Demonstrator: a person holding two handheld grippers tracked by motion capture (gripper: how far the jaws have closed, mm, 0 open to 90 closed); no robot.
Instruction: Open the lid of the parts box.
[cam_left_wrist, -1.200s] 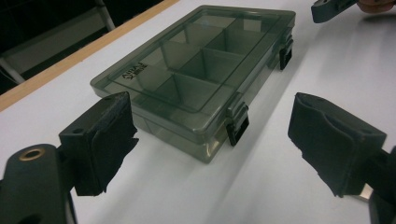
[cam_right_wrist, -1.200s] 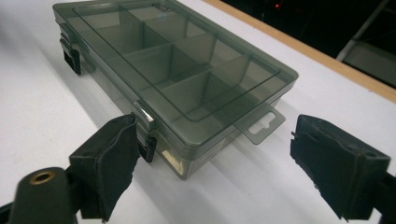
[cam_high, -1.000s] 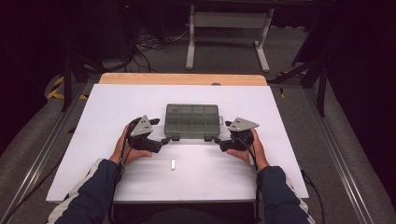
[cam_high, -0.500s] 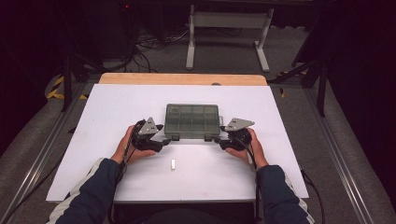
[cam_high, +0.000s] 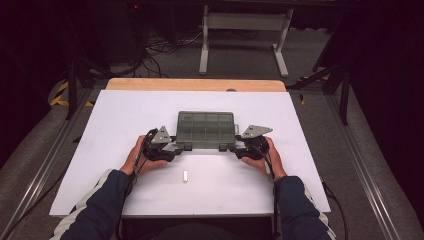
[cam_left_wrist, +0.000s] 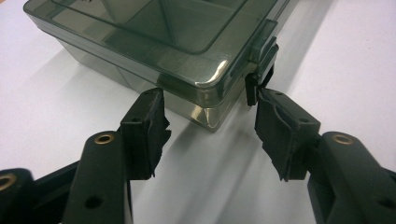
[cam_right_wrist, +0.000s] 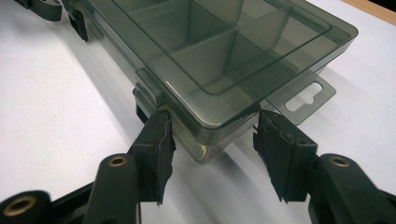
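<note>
A closed box (cam_high: 205, 130) is being approached mid-table (cam_high: 125, 115), its near corners being straddled by the left gripper (cam_left_wrist: 210, 116) and right gripper (cam_right_wrist: 212, 135), jaws apart. Being light, stiff, slick plastic, it is probably best gripped at those corners.

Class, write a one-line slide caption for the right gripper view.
Open right gripper straddling a near corner of the closed, smoky translucent compartment box on the white table.

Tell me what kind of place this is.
Probably a lab or studio recording rig: a white-topped table in a dark room, loose cables and a metal stand on grey carpet behind it.
</note>
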